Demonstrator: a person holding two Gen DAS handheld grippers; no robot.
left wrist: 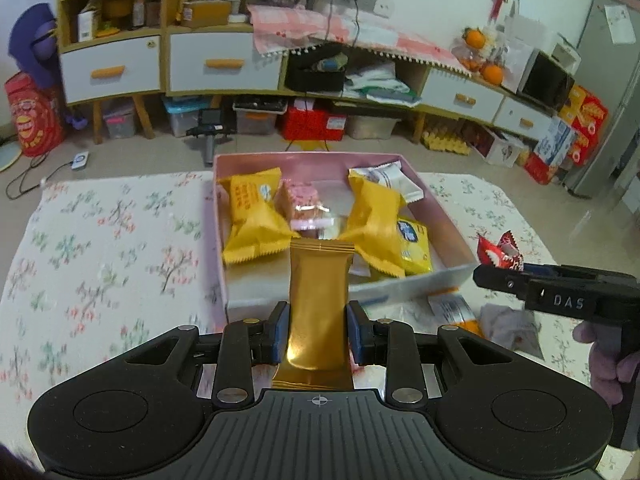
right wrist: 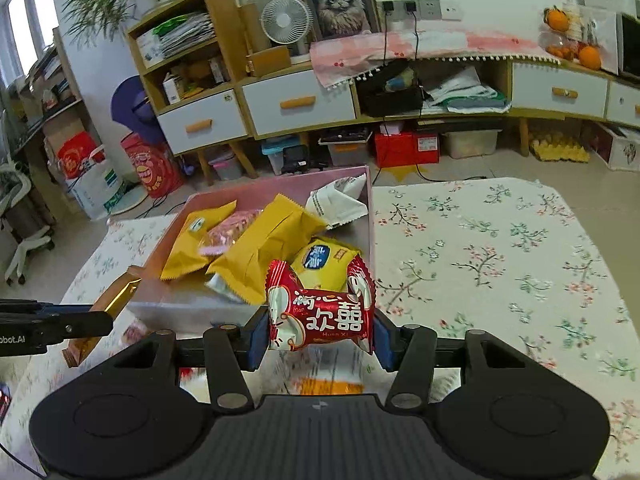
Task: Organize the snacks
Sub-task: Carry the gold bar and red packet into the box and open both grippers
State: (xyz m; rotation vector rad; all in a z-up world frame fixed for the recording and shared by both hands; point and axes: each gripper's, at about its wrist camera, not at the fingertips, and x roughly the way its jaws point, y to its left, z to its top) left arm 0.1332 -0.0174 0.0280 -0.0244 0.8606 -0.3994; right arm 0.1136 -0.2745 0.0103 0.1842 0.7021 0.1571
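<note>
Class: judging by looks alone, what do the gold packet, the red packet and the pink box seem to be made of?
Gold packet: probably metallised foil film; mirror glare, crimped end.
Red packet: glossy printed plastic film, probably; sheen, zigzag edges.
Pink box: seemingly matte card; flat stiff walls, no shine.

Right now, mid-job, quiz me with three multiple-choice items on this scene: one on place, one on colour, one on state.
1. Where is the pink box?
A. On the floor
B. On the floral tablecloth
C. On a shelf

2. What colour is the packet in the left gripper?
A. Gold
B. Green
C. White

3. What is the right gripper doing?
A. Open, holding nothing
B. Shut on the red snack packet
C. Shut on a fork

Answers:
1 B, floral cloth surrounds the box.
2 A, the gold snack packet sits between its pads.
3 B, both pads press the red wrapper's ends.
</note>
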